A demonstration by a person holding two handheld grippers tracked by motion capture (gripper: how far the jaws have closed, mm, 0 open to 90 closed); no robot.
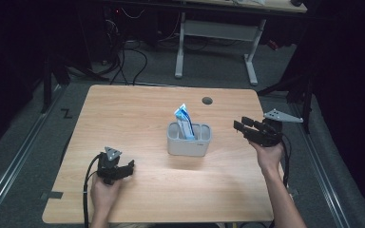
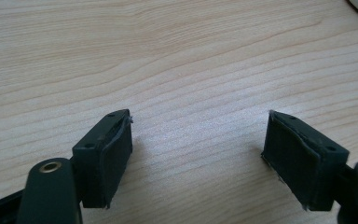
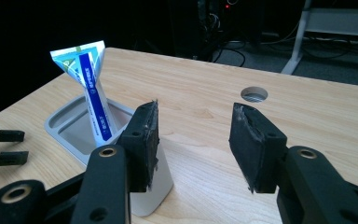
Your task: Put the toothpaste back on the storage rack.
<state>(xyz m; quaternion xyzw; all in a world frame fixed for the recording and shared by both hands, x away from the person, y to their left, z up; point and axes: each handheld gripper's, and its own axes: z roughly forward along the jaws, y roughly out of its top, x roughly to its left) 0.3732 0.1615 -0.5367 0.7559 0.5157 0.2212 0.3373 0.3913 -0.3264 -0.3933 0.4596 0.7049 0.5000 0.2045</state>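
Observation:
A grey two-compartment holder (image 1: 189, 139) stands at the middle of the wooden table (image 1: 138, 109), with a white and blue toothpaste tube (image 1: 184, 121) leaning upright in its left compartment. In the right gripper view the tube (image 3: 89, 79) rises from the holder (image 3: 70, 126), just left of my jaws. My right gripper (image 1: 241, 127) hovers open to the right of the holder, with nothing between its fingers (image 3: 249, 144). My left gripper (image 1: 129, 166) rests low near the front left of the table, open and empty; its pads (image 2: 114, 156) frame bare wood.
A round cable hole (image 1: 207, 100) sits in the table behind the holder. Beyond the far edge stand a white desk frame (image 1: 216, 35) and cables on the grey floor. Dark curtains close both sides.

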